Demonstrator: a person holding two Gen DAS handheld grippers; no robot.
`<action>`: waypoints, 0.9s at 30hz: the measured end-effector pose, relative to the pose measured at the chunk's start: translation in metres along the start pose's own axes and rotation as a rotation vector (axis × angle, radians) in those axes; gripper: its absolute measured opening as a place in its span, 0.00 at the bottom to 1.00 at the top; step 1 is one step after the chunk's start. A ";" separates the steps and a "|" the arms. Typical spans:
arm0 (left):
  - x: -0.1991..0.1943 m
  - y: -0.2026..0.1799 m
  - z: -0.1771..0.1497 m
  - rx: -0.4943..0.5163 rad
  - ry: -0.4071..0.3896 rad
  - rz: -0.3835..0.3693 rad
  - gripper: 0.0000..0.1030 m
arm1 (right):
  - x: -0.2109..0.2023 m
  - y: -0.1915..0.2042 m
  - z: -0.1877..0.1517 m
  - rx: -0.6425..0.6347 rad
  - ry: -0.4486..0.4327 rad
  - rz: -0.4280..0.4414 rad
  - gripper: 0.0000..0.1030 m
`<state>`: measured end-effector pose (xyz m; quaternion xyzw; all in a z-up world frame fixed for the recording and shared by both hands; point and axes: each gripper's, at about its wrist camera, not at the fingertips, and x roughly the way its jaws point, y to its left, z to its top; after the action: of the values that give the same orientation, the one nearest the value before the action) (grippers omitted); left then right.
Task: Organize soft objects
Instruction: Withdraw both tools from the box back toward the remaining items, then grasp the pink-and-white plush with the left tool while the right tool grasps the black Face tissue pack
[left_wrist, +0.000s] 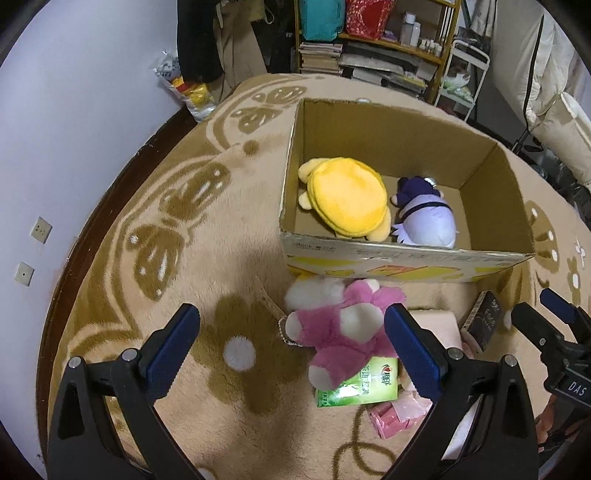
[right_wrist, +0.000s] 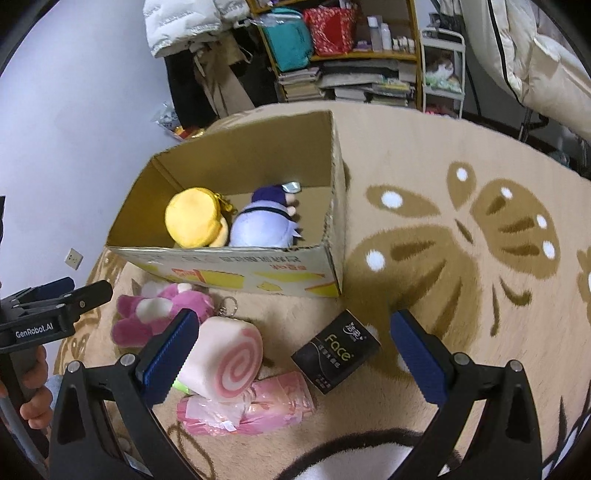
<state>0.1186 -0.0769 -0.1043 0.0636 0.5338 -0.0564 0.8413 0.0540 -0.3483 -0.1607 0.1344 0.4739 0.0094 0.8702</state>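
The left black gripper with blue pads (left_wrist: 291, 347) hung spread wide and empty; the right black blue-padded gripper (right_wrist: 293, 347) likewise gaped, gripping nothing.

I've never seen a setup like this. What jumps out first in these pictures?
Probably the open cardboard box in the middle of the butterfly-patterned blanket, with a yellow plush and a purple plush already side by side inside. In front of it lies a pink and white plush among a swirl-roll cushion, a black Face box and a green packet. Both grippers, left and right, hover open above this pile.
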 end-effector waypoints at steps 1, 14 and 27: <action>0.003 -0.001 0.000 0.002 0.007 0.002 0.96 | 0.003 -0.002 0.000 0.009 0.010 0.001 1.00; 0.034 -0.011 -0.001 0.040 0.102 -0.003 0.96 | 0.034 -0.024 -0.002 0.099 0.122 -0.015 1.00; 0.058 -0.020 -0.004 0.054 0.170 -0.029 0.96 | 0.061 -0.032 -0.002 0.113 0.205 -0.040 1.00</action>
<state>0.1368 -0.0976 -0.1594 0.0831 0.6023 -0.0773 0.7901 0.0825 -0.3699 -0.2191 0.1722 0.5628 -0.0213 0.8082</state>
